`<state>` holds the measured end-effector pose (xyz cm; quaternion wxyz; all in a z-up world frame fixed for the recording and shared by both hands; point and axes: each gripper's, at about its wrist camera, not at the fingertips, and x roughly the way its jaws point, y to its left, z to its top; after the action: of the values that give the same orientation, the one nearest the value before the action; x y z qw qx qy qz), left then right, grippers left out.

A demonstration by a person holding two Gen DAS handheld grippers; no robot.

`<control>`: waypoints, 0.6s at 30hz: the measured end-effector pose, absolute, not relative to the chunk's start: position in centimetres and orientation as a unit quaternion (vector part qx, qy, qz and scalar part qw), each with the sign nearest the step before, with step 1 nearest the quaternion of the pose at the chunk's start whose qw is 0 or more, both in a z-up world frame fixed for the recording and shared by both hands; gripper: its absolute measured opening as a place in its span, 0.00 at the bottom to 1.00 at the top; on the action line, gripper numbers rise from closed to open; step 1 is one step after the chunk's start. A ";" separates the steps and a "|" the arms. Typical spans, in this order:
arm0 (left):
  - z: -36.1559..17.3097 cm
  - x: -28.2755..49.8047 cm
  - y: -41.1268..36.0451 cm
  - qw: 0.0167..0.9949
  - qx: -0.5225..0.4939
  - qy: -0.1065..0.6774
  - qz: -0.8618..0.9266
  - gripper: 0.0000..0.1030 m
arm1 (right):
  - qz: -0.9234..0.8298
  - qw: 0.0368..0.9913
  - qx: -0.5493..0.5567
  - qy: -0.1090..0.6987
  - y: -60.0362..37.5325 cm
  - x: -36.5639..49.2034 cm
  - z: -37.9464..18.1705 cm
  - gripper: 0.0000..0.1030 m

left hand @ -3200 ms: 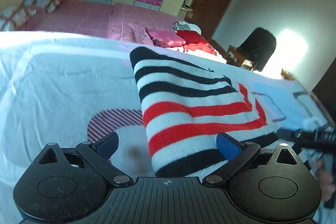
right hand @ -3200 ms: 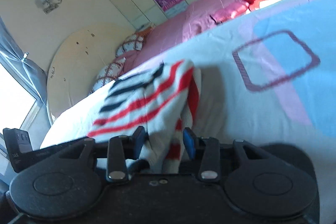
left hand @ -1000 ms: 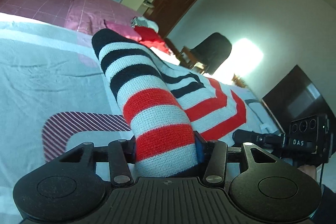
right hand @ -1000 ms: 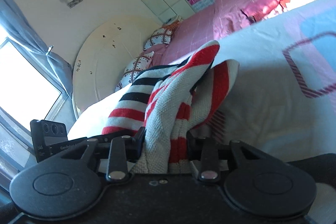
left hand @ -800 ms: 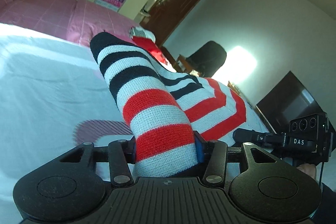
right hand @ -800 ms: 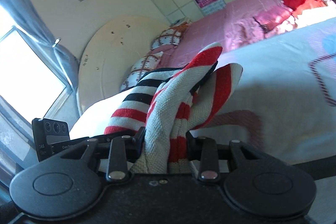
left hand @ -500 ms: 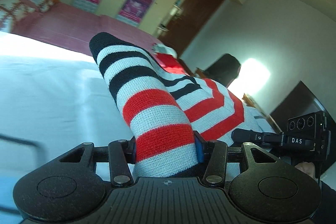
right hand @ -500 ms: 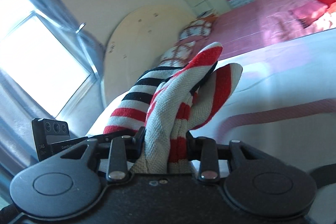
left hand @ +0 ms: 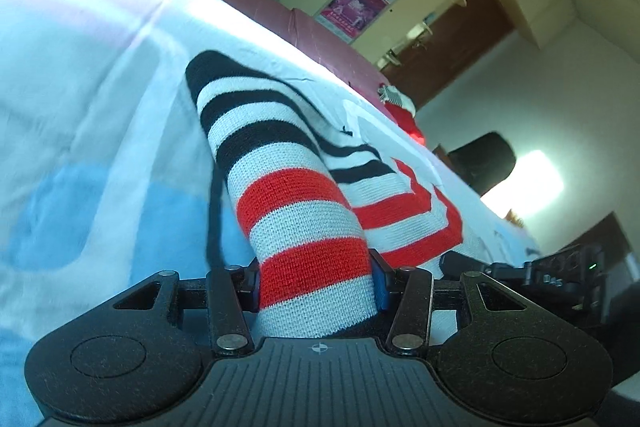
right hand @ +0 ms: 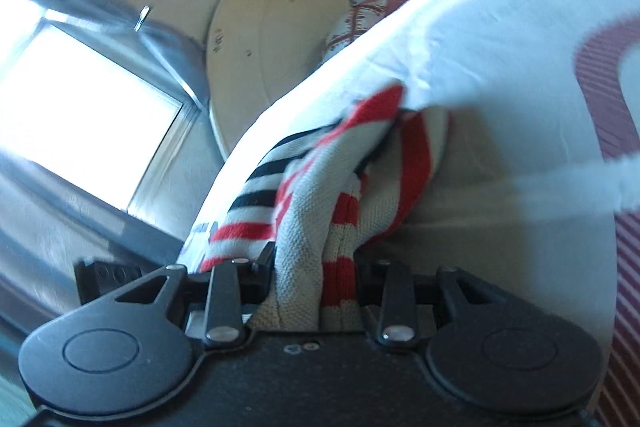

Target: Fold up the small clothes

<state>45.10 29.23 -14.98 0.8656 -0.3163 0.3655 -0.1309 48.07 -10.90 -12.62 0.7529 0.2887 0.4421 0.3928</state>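
- Left claw (left hand: 316,287) clamped on a bunched roll of the striped knit sweater (left hand: 296,195).
- Right claw (right hand: 316,283) pinches its ribbed folds over the smooth bedsheet (right hand: 500,67).

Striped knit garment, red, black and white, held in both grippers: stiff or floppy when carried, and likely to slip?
Probably floppy: the striped knit garment bends and sags onto the white bedsheet beyond the left gripper. Slipping seems unlikely: thick bunched fabric fills the right gripper.
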 end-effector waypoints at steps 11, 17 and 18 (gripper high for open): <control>-11.6 42.4 30.7 0.916 -0.248 0.314 -0.037 0.77 | 0.344 0.825 0.210 0.395 -14.5 45.6 -7.1 0.33; -9.0 45.4 24.6 0.945 -0.119 0.295 -0.075 0.77 | 0.373 0.859 0.043 0.348 -7.4 44.0 -4.0 0.25; -9.4 46.0 23.9 0.945 -0.103 0.302 -0.073 0.77 | 0.374 0.860 0.017 0.346 -6.2 43.9 -4.3 0.23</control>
<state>46.01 23.89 -9.37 0.9449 -0.1034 0.3019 -0.0731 43.87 -6.21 -4.34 0.8604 0.0174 0.3457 0.3740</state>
